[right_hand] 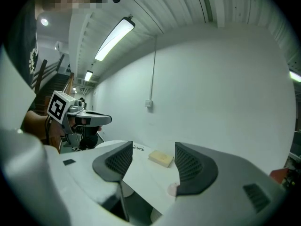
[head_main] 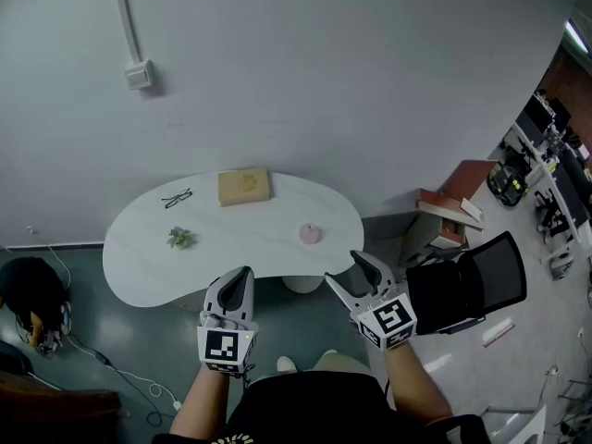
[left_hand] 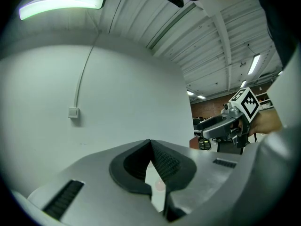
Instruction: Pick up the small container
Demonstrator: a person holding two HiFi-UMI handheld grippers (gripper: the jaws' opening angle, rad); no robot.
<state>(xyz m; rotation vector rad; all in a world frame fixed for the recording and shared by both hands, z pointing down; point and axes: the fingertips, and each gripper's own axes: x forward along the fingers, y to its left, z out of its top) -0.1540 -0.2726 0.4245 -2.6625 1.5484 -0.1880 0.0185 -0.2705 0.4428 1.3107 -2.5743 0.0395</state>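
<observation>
Small pink container (head_main: 310, 234) sits on the white worktop (head_main: 148, 266), near its front edge. Right gripper (head_main: 350, 274): jaws apart, nothing between them. The container lies just ahead, off toward the right-hand jaw. Left gripper (head_main: 242, 277): jaws together, empty. The container is ahead and to their right. It looks squat and roundish, no long axis. Right is nearer, so probably a short forward reach.

My left gripper (head_main: 243, 276) and right gripper (head_main: 342, 266) are pale grey shells with dark ribbed pads (right_hand: 117, 160) (each carries a black-and-white marker cube (head_main: 225, 348)); I wear a black top (head_main: 305, 405).
</observation>
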